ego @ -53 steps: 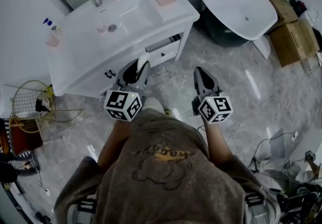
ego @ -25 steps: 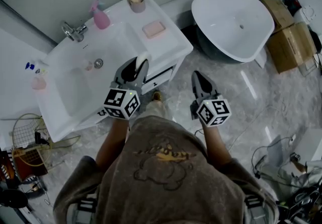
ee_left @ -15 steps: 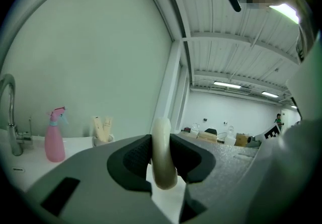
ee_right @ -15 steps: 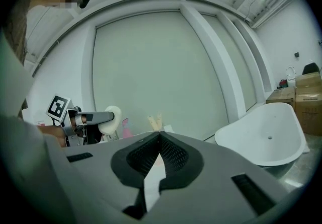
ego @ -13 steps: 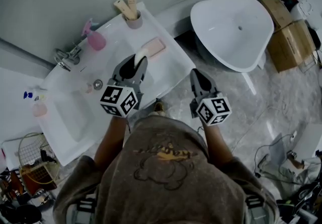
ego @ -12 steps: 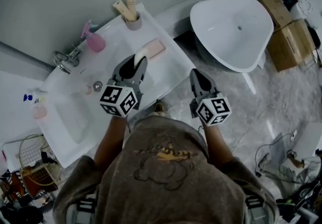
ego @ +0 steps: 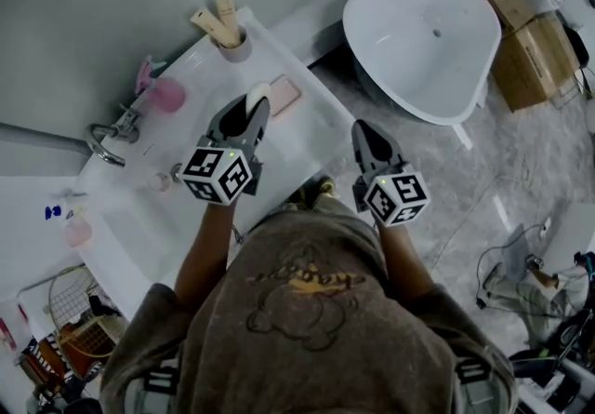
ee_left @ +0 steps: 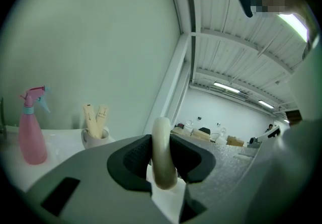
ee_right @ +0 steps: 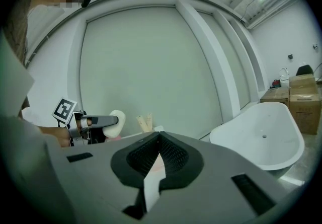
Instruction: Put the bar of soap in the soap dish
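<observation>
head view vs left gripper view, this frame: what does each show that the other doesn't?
Only the head view: the pink soap dish, close ahead of the left gripper, and the right gripper. Only the left gripper view: the jaws pressed on both faces of the bar of soap, seen edge-on, plus the ceiling lights. Both: the soap, the pink spray bottle and the cup of tubes.
</observation>
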Available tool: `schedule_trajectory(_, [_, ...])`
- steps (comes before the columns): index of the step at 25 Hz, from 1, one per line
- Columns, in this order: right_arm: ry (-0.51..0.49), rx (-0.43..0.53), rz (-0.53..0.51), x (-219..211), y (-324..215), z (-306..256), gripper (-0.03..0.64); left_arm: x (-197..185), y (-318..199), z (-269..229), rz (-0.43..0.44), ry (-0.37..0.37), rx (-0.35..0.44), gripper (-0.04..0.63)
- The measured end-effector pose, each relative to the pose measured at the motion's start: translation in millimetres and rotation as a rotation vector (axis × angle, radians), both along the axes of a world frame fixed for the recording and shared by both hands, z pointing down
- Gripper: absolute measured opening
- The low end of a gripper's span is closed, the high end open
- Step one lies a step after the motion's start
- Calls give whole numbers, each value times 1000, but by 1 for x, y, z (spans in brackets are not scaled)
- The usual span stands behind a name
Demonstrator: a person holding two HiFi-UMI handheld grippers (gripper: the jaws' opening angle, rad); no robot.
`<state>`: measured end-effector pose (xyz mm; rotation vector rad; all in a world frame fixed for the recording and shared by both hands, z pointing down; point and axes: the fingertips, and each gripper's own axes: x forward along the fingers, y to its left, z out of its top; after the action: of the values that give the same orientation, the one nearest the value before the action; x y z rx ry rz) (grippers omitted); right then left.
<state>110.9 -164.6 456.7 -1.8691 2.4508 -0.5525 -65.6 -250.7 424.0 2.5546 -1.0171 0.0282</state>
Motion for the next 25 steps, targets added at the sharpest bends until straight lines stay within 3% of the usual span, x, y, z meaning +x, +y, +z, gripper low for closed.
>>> schedule_trajectory(11, [-16, -24, -8, 12, -28, 14, -2, 32, -49, 54, 51, -85, -83, 107])
schedule_trajectory(25, [-24, -61, -8, 45, -42, 34, -2, 52, -73, 157, 33, -238, -252, 107])
